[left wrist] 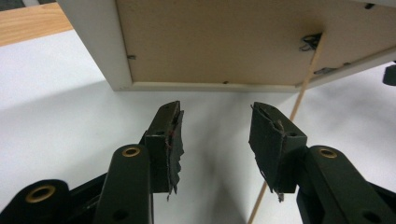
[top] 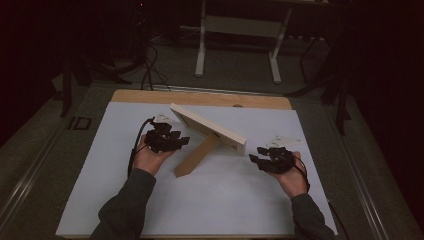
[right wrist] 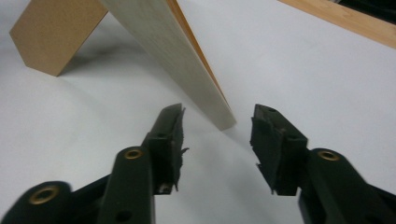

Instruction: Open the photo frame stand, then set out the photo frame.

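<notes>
A picture frame [top: 207,127] stands on the white sheet [top: 225,200] that covers the wooden table [top: 200,98], a little far of the middle, leaning back on its wooden prop [top: 196,156], whose foot rests on the sheet on the near side. The frame runs slantwise, its left end farther away and its right end nearer. In the left gripper view its brown backing board [left wrist: 219,42] sits inside a pale rim, with small metal clips at the edge, and the thin edge of the prop comes down from it to the sheet. In the right gripper view the frame's pale side edge [right wrist: 173,51] slopes down to a corner that lies just beyond the jaws, with the prop behind it at the far left. The left gripper [top: 184,141] is held in the person's left hand [top: 150,159], just beside the left part of the frame and pointing toward the right; its jaws stand partly open with nothing between them, and its pads [left wrist: 170,144] are clear of the frame. The right gripper [top: 253,159] is held in the right hand [top: 292,180], near the frame's right end and pointing left toward it; its jaws are also partly open and empty, short of the corner. Both forearms, in dark sleeves [top: 125,210], come in from the near edge of the table.
</notes>
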